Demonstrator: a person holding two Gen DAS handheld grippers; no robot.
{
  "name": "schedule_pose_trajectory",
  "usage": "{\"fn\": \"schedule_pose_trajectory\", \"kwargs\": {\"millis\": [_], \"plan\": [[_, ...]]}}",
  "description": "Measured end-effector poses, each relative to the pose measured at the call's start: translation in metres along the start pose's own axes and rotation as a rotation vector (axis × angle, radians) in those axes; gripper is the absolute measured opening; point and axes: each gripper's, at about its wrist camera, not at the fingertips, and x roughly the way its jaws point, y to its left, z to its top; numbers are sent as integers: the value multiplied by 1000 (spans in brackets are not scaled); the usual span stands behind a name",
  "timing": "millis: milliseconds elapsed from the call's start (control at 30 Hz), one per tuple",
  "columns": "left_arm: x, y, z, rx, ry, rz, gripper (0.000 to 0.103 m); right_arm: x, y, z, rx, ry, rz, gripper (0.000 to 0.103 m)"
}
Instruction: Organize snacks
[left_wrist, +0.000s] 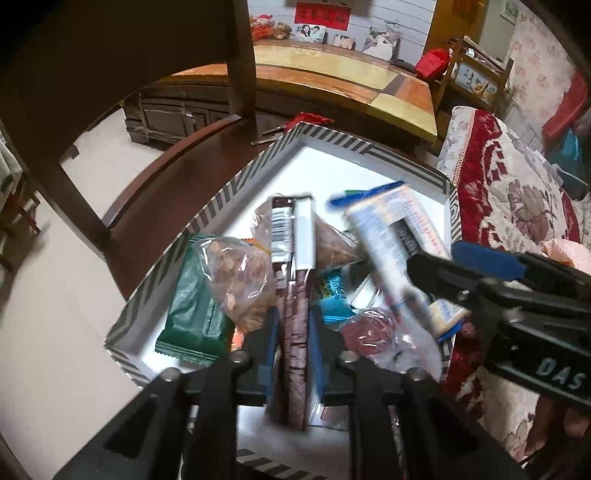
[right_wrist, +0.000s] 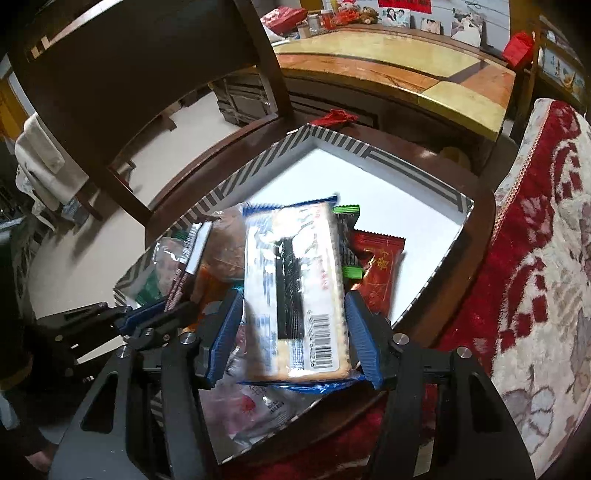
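Note:
A white tray with a grey-striped rim (left_wrist: 221, 199) (right_wrist: 406, 162) sits on a dark wooden chair seat and holds several snacks. My left gripper (left_wrist: 292, 332) (right_wrist: 147, 317) straddles a thin maroon box (left_wrist: 291, 295) (right_wrist: 181, 273) standing on edge in the tray. Its blue pads sit close on both sides without clearly pressing. My right gripper (right_wrist: 293, 310) (left_wrist: 432, 258) is shut on a blue-and-white cracker packet (right_wrist: 295, 280) (left_wrist: 388, 236), blurred, above the tray's near right part. A green packet (left_wrist: 192, 314), a clear bag of nuts (left_wrist: 240, 280) and a red packet (right_wrist: 380, 273) lie inside.
The chair back (left_wrist: 240, 55) rises behind the tray. A sofa with a red floral cover (left_wrist: 517, 192) (right_wrist: 546, 258) lies right of the chair, close to the tray's edge. A low wooden table (left_wrist: 332, 77) stands beyond. The tray's far corner is bare white.

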Motion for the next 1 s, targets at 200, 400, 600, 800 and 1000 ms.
{"fn": "schedule_pose_trajectory", "kwargs": {"millis": [200,400,600,800,1000], "plan": [[-18,-1,-3,-9,-54,16,72,-26,2,-6,3,-64,-4,57],[-35,-11,-12,18,-98,33,84,-48,-5,-28,29,-107,-25,57],[-55,-24,-22,27,-152,17,100,-68,-16,-55,58,-135,-50,57],[-71,-44,-29,61,-177,13,102,-91,-23,-84,69,-159,-66,57],[-81,-64,-37,89,-184,13,103,-117,-36,-110,85,-193,-83,57]]}}
